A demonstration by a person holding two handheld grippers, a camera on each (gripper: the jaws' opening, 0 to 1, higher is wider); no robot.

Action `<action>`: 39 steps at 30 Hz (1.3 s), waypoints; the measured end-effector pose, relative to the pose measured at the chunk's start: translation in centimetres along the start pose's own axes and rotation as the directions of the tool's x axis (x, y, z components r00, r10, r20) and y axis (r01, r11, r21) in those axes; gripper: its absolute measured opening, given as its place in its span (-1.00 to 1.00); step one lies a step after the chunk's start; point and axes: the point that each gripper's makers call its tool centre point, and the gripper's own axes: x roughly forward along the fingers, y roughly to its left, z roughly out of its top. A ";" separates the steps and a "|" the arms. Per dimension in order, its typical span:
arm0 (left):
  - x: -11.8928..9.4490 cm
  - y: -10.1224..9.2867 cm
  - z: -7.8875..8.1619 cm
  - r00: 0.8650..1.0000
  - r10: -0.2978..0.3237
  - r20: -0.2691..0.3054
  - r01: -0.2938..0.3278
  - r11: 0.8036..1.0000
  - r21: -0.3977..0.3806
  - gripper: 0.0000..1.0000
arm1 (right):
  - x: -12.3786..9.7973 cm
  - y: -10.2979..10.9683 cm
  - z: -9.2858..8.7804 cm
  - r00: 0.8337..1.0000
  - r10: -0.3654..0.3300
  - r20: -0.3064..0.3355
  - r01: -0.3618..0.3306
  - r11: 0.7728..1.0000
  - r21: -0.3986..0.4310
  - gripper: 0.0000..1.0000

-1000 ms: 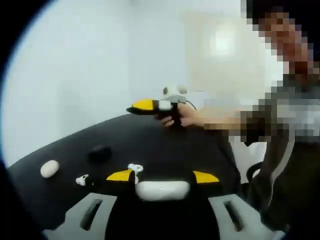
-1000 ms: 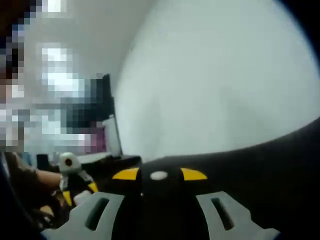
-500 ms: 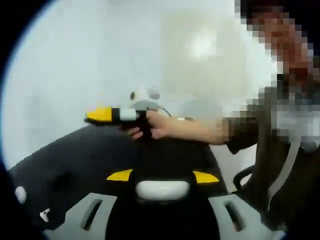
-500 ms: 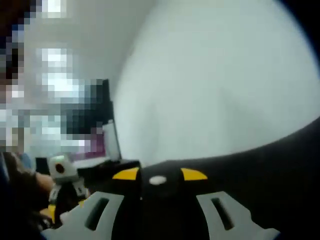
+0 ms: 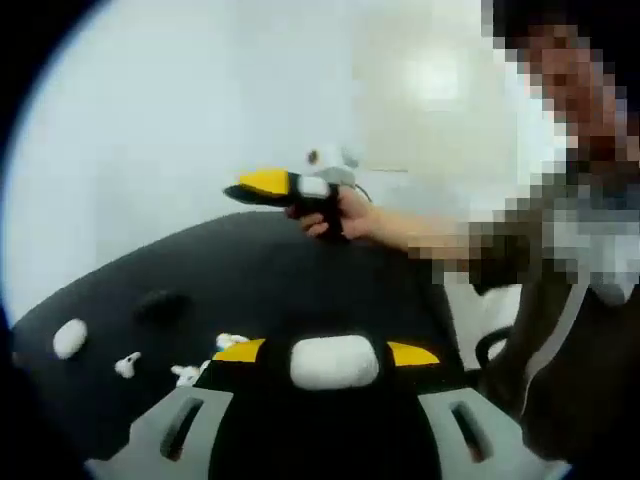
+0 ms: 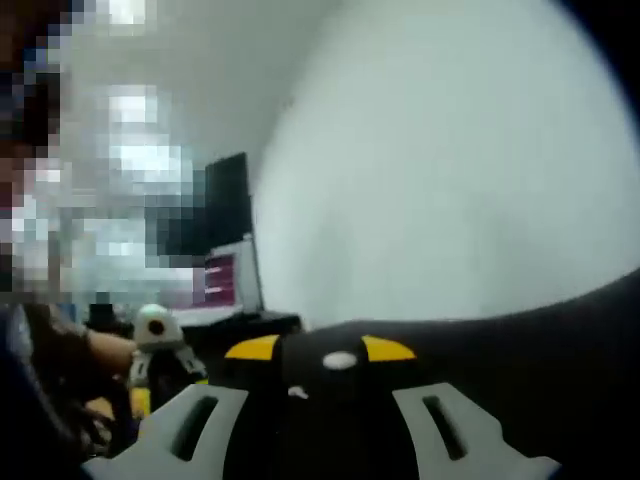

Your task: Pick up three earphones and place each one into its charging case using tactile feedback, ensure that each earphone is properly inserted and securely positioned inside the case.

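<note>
Left gripper: we see it clamped on a smooth, rounded white case.
Right gripper: we see it pinching a small glossy white earphone.
Table: matte black.

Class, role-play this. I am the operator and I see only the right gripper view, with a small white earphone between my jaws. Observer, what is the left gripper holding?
Observer: The left gripper is shut on a white charging case.
Operator: So my earphone could go there. Are there others on the table?
Observer: Yes, loose white earphones lie on the black table, to the left of those jaws in the left gripper view.
Operator: Any other cases?
Observer: A white oval case lies farther left. A dark object beside it is too blurred to name.
</note>
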 end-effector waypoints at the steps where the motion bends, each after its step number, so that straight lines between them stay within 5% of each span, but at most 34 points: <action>1: -0.5 0.0 -0.3 1.000 0.029 -0.005 -0.029 0.999 -0.040 -0.22 | 0.2 0.6 -0.2 1.000 0.025 -0.017 -0.025 1.000 -0.018 -0.37; 3: -1.0 -1.1 -0.9 1.000 0.030 0.004 -0.030 0.999 -0.027 -0.23 | 0.6 3.2 -1.3 0.988 0.137 -0.077 -0.140 0.989 -0.037 -0.37; 6: -1.0 -1.3 -2.1 0.998 0.060 -0.008 -0.060 0.998 -0.010 -0.22 | 1.1 6.9 -4.0 0.947 0.267 -0.179 -0.280 0.959 -0.051 -0.34; 9: -0.8 -1.1 -2.9 0.998 0.061 -0.001 -0.061 0.997 -0.049 -0.21 | 0.1 11.3 -8.5 0.820 0.458 -0.342 -0.499 0.866 -0.037 -0.30; 11: -0.6 -1.1 -3.0 0.998 0.062 -0.003 -0.062 0.996 -0.061 -0.21 | -1.0 13.0 -11.2 0.735 0.515 -0.441 -0.587 0.809 -0.032 -0.28; 14: -0.3 -1.0 -3.1 0.997 0.076 -0.027 -0.077 0.997 -0.030 -0.22 | -1.4 13.8 -13.7 0.677 0.523 -0.517 -0.628 0.778 -0.035 -0.23; 16: -0.2 -1.1 -3.0 0.996 0.076 -0.039 -0.077 0.997 -0.017 -0.29 | -1.2 13.8 -14.5 0.670 0.515 -0.534 -0.621 0.783 -0.024 -0.21; 20: 0.0 -1.1 -3.5 0.995 0.078 -0.069 -0.077 0.997 0.014 -0.45 | -1.3 13.5 -14.1 0.683 0.515 -0.518 -0.601 0.799 0.004 -0.23; 27: 0.5 -1.4 -3.5 0.995 0.081 -0.064 -0.079 0.996 0.034 -0.29 | -0.8 13.5 -14.1 0.699 0.506 -0.506 -0.603 0.797 -0.034 -0.08; 30: 0.8 -1.1 -3.9 0.987 0.121 -0.103 -0.109 0.987 0.119 -0.36 | -0.8 13.7 -14.2 0.693 0.505 -0.515 -0.598 0.801 -0.020 -0.16; 33: 0.4 -0.2 -3.3 0.979 0.183 -0.091 -0.165 0.970 0.178 -0.54 | -0.8 13.1 -14.3 0.709 0.441 -0.551 -0.547 0.837 -0.035 -0.19; 39: 0.0 0.2 -3.7 0.977 0.181 -0.111 -0.170 0.981 0.096 -0.56 | -0.7 13.4 -14.3 0.711 0.422 -0.563 -0.557 0.826 -0.084 -0.19</action>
